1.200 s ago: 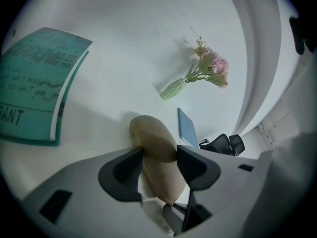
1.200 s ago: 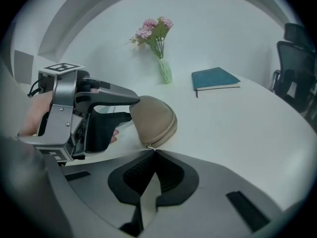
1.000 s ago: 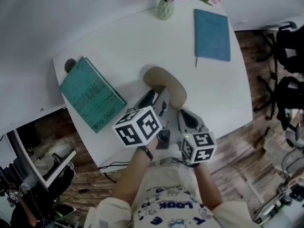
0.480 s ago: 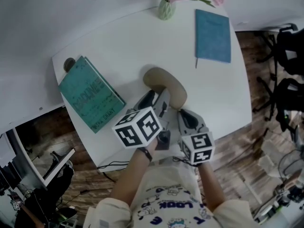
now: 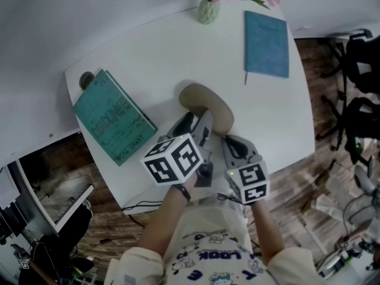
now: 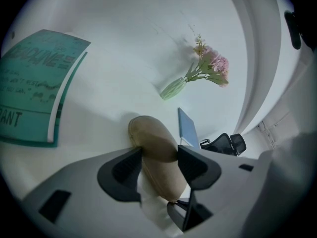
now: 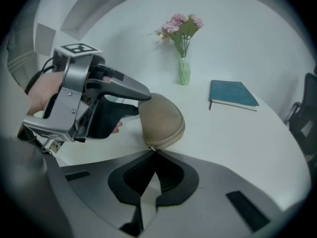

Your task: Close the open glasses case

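The tan, oval glasses case [image 5: 208, 103] lies on the white table [image 5: 154, 58], its zip seam closed along the side I can see. My left gripper [image 5: 195, 123] clamps it across its width, one pad pressing on each flank. The same hold shows in the left gripper view, with the case [image 6: 153, 143] between that gripper's [image 6: 160, 150] pads. My right gripper [image 7: 152, 152] is shut, its tips pinching the small metal zipper pull [image 7: 150, 148] at the near end of the case [image 7: 161, 120]. In the head view the right gripper [image 5: 228, 142] sits just right of the left one.
A green book [image 5: 113, 123] lies at the left and a blue notebook [image 5: 266, 43] at the far right. A green vase of pink flowers [image 5: 208, 9] stands at the back. Black office chairs [image 5: 362, 58] stand past the table's right edge.
My right gripper has rolled a little about its own axis while staying at the case's near end. The left gripper and the case have not moved.
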A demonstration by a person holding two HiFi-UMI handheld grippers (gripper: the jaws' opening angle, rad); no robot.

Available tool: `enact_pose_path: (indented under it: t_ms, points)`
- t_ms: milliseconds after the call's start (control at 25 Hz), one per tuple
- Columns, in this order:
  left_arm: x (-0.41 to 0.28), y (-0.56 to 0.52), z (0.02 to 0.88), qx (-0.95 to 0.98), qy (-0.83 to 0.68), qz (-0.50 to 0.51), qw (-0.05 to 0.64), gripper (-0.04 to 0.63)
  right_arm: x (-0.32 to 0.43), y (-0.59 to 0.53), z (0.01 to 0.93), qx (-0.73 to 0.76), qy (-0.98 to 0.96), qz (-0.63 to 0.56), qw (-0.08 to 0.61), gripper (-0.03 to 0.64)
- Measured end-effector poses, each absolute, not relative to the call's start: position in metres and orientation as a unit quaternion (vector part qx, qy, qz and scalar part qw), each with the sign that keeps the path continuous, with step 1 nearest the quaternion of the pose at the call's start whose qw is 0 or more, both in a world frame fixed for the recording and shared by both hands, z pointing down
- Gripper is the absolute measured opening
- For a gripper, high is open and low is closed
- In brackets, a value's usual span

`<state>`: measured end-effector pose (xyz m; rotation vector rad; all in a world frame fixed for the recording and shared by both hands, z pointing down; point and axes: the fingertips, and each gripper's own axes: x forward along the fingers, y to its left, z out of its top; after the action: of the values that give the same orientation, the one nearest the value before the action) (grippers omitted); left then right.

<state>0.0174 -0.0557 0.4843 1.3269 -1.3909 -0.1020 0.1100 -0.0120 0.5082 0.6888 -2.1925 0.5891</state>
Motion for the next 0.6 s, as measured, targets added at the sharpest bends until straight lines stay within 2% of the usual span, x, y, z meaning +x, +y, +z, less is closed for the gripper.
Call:
enact_pose_path:
  t_ms: [440,600]
  points:
    - [0.017,-0.056,0.485,0.572,-0.583,-0.043,0.575,0.225,0.142,-0.049,0.51,0.313,-0.838,0.307,0.325,0.0]
    - [0.018,-0.056,0.486,0.573,-0.58,-0.045,0.577,0.225,0.142,-0.075,0.511,0.296,-0.847,0.286,0.336,0.0]
